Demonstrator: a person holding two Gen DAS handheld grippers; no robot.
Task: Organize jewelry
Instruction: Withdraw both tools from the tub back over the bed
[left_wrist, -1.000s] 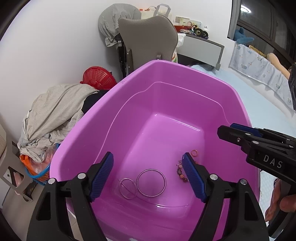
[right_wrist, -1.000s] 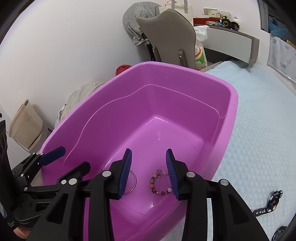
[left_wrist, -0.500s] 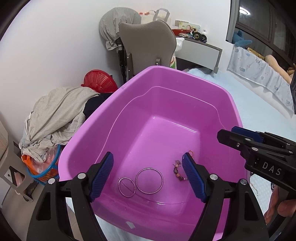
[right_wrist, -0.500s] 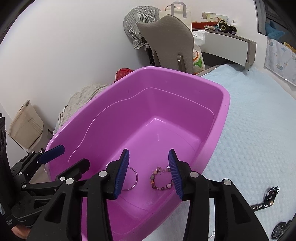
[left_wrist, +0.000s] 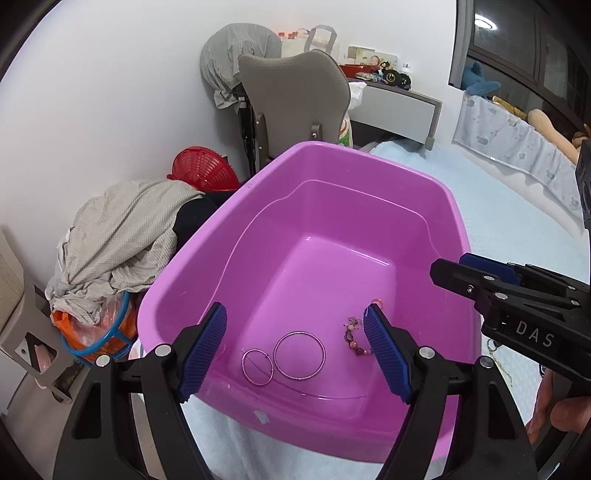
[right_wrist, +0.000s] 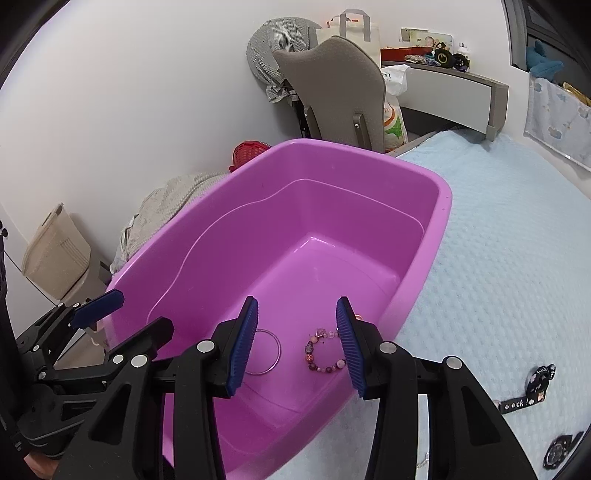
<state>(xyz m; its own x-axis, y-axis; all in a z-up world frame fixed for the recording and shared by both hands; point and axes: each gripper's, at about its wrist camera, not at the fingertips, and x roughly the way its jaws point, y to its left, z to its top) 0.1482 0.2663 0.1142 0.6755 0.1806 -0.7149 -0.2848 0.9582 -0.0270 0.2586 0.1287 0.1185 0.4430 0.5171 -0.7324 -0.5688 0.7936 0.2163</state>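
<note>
While both our grippers hover above the purple tub, neither one has anything in it. Our left gripper is spread wide, nothing between its blue pads. Our right gripper has just been opening its jaws, and they're empty too. All the jewelry sits on the tub's floor by its near wall: a small silver hoop touching a bigger silver hoop, and a beaded bracelet further toward the tub's right wall, apart from the hoops. A little pink ring peeks out behind the left gripper's right pad, close to the bracelet. The tub rests at the left edge of a light blue bedspread, with a black strap lying on the bedspread well off to the tub's right.
</note>
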